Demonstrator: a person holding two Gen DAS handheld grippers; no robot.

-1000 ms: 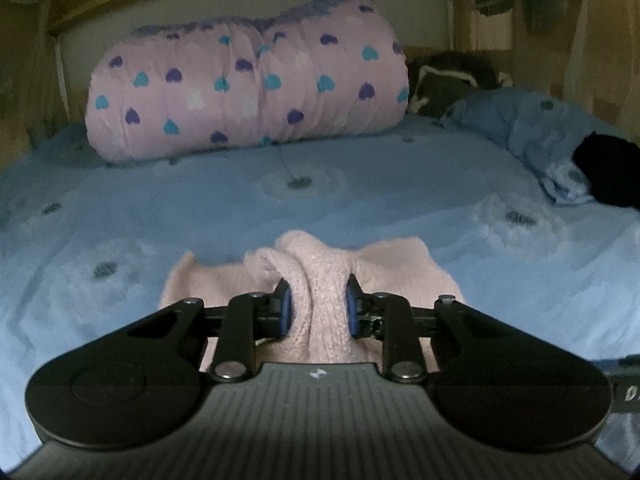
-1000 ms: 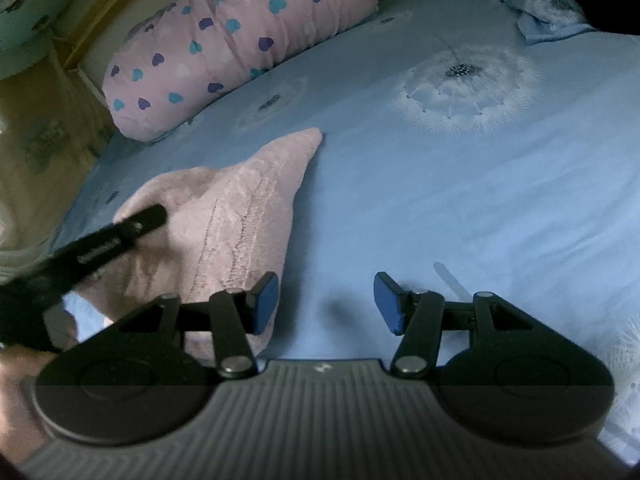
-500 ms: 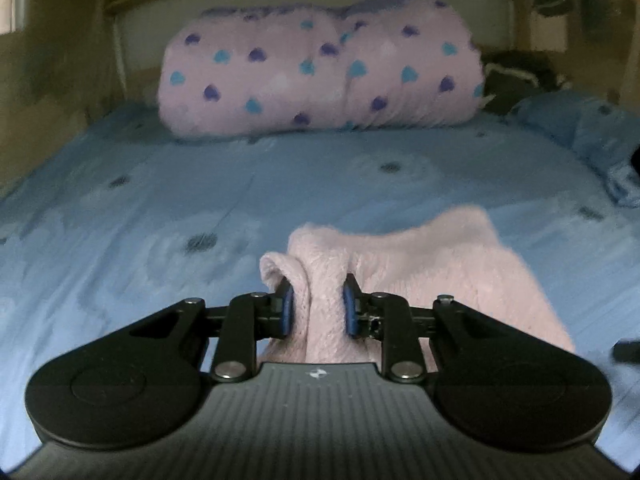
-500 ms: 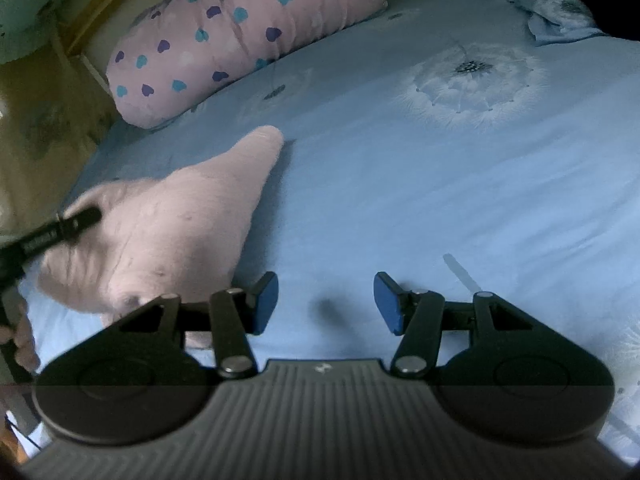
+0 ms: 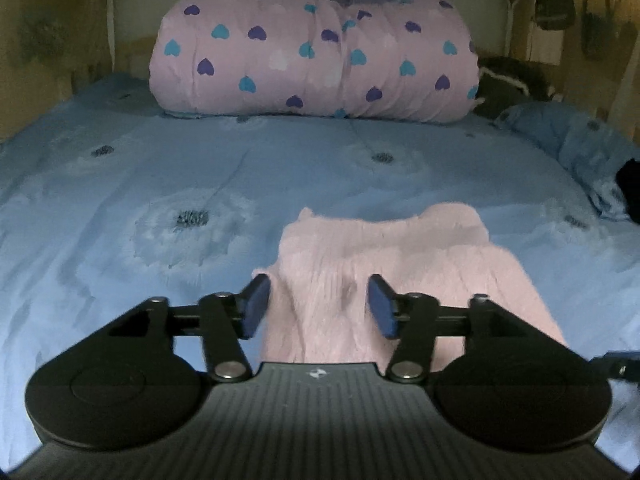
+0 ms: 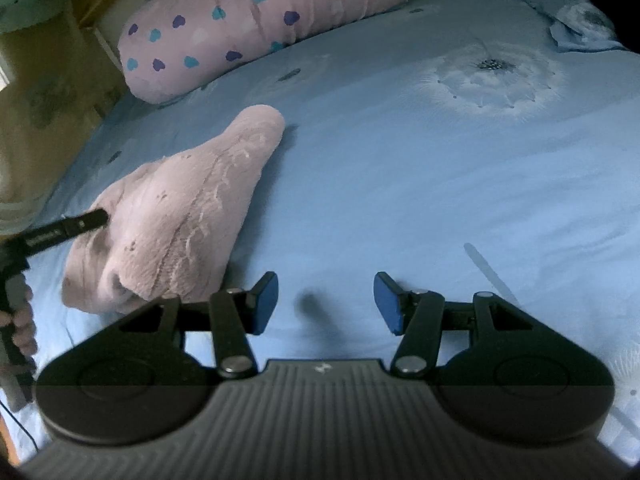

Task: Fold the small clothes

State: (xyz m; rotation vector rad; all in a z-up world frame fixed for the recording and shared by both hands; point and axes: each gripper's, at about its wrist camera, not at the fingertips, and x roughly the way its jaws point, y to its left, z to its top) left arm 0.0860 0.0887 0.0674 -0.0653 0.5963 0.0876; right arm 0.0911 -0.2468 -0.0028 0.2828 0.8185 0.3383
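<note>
A small fuzzy pink garment lies folded on the blue bed sheet. My left gripper is open, its blue pads either side of the garment's near edge, not pinching it. In the right wrist view the same garment lies left of centre, tapering to a point toward the pillow. My right gripper is open and empty over bare sheet, to the right of the garment. The left gripper's finger shows at the garment's left edge.
A pink rolled quilt with hearts lies at the head of the bed. A crumpled blue pillowcase and a dark item sit at the right. A wooden headboard and wall stand behind.
My left gripper has opened and let go of the pink garment, which now lies on the sheet. The right gripper stays open over the sheet.
</note>
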